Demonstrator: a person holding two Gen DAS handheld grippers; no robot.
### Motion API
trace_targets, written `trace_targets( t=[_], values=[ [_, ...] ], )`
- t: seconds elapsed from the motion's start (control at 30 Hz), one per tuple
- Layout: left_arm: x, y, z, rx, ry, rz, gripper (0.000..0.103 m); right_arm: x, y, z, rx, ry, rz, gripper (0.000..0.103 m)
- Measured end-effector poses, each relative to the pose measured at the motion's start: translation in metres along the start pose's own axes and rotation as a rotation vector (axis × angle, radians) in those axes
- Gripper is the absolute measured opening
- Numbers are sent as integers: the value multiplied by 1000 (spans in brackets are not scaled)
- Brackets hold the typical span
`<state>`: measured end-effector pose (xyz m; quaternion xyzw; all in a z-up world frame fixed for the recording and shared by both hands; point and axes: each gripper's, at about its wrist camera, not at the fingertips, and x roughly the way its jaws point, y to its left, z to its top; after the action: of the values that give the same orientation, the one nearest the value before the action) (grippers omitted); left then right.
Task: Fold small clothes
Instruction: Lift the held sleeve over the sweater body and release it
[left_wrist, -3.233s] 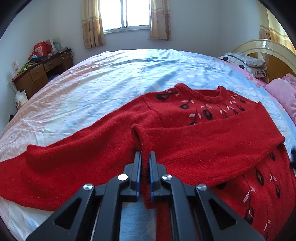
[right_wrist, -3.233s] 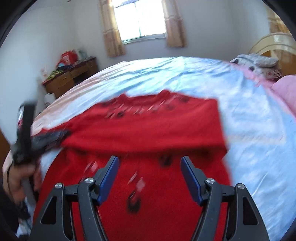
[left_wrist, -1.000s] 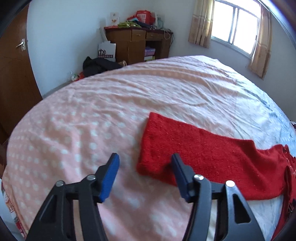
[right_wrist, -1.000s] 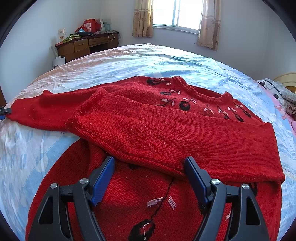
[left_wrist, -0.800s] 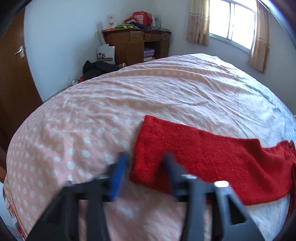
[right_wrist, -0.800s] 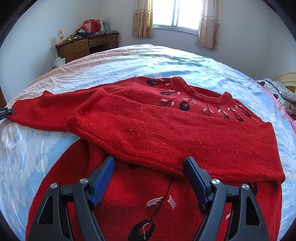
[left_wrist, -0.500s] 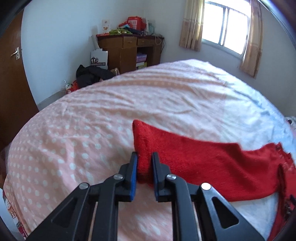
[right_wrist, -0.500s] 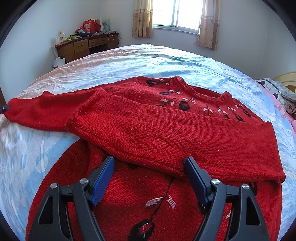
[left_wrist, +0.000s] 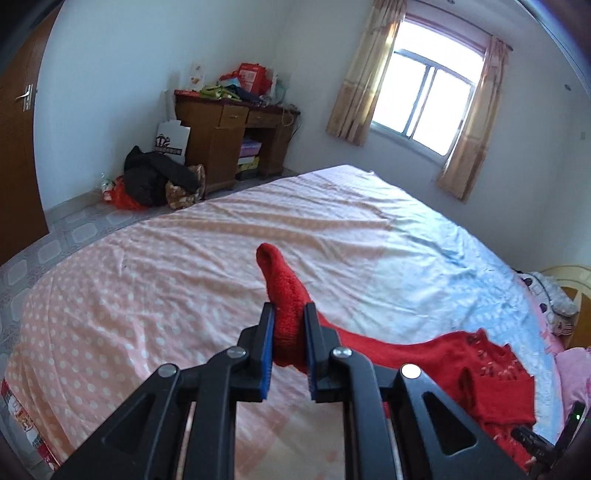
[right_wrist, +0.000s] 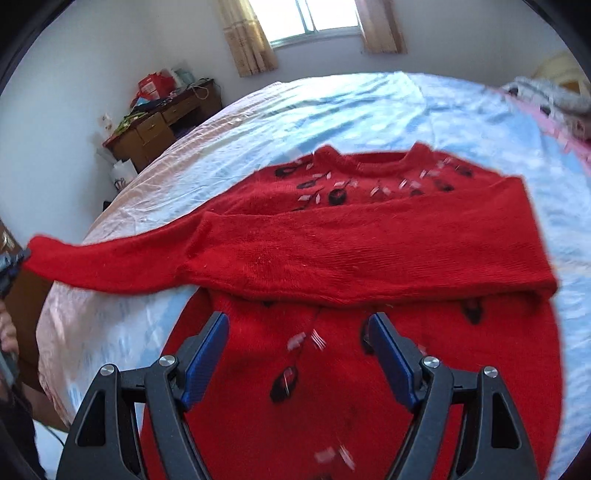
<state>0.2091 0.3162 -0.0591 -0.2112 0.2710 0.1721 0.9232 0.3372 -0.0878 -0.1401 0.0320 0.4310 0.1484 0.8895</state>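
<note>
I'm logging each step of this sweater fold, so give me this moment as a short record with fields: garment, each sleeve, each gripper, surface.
garment: red sweater, front up, neckline toward the window
left sleeve: cuff lifted off the bed, pinched
right sleeve: folded sleeve lies flat across the chest
left gripper: jaws shut on the cuff
right gripper: jaws open, holding nothing, over the lower body of the sweater
surface: bed with pink and blue dotted sheet

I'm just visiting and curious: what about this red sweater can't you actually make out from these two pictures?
- Sweater hem: right wrist view, cut off by the bottom edge and the right gripper.
- Embroidered pattern: same view, smeared by motion blur.
- Cuff of the sleeve: left wrist view, partly hidden between the left gripper jaws.
</note>
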Motion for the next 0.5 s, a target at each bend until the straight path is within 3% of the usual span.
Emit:
trace_targets(
  t=[0.27,0.5],
  values=[
    [0,-47,8,32,-12,-56,15,-46,-9,-31,-95,8,-6,79],
    [-5,-112,17,79,-34,-134,15,-68,-43,-55,-39,-18,-15,79]
  ],
)
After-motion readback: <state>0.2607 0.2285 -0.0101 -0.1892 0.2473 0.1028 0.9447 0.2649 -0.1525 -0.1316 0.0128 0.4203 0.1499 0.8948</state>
